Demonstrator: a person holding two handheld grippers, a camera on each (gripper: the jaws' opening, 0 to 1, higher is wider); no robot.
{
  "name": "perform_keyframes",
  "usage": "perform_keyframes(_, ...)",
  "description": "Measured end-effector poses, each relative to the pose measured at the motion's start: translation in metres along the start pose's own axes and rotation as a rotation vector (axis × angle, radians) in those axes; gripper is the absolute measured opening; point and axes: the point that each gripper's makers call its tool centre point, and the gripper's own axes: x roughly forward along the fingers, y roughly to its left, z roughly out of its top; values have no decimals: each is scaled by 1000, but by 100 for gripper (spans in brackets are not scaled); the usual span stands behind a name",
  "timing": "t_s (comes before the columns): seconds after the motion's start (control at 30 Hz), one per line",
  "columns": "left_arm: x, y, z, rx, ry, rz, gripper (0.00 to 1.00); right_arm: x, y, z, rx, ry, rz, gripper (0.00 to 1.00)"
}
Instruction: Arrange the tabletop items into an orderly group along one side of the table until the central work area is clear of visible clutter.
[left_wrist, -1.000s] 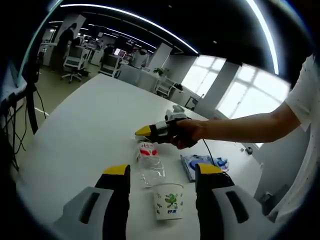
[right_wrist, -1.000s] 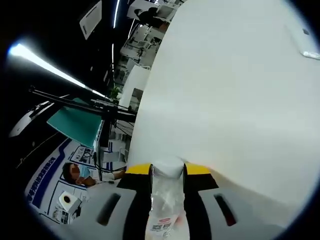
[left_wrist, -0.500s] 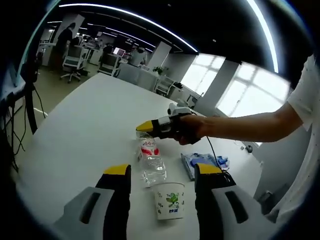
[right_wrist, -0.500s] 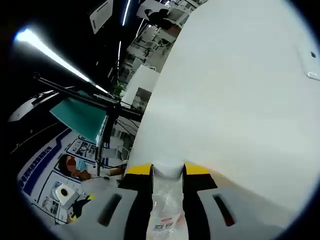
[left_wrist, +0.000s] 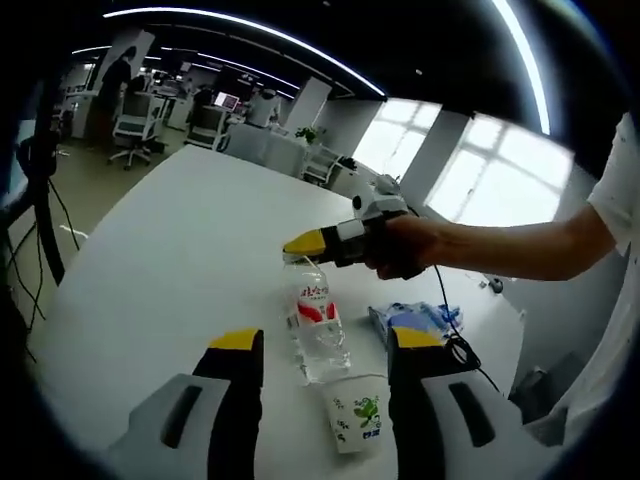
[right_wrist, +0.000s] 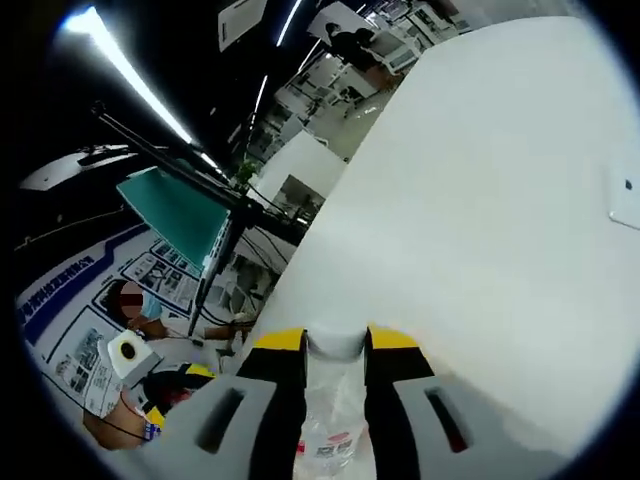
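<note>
Bottle (left_wrist: 318, 322) is pinched at its neck between my right fingers (right_wrist: 335, 342), cap poking out past the yellow tips — in the left gripper view it hangs nearly upright, its base at or just above the desk (left_wrist: 170, 240), just beside the cup (left_wrist: 356, 413). My left fingers (left_wrist: 320, 352) are spread, holding nothing, with bottle and cup between them in the frame. A blue packet (left_wrist: 412, 322) lies near the cup, towards my right arm.

To do this well I'd set the bottle down square on its base close by the cup, keep the grip firm at the neck until it stands steady, then let go slowly — thin plastic like this probably tips easily.

I can't tell whether the base touches the desk. The label print is too small to read, and my left fingers cut off the desk's near edge.
</note>
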Motion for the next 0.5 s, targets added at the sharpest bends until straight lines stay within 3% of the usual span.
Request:
perform_keyframes(0.13, 20, 3, 5, 27, 22, -45, 49, -5, 8, -2, -39, -5, -10, 19)
perform_keyframes(0.3, 49, -4, 2, 60, 62, -164, 49, -10, 16, -2, -107, -21, -28, 19)
perform_keyframes(0.5, 82, 2, -6, 70, 116, -211, 49, -15, 23, 0, -168, -37, -40, 19)
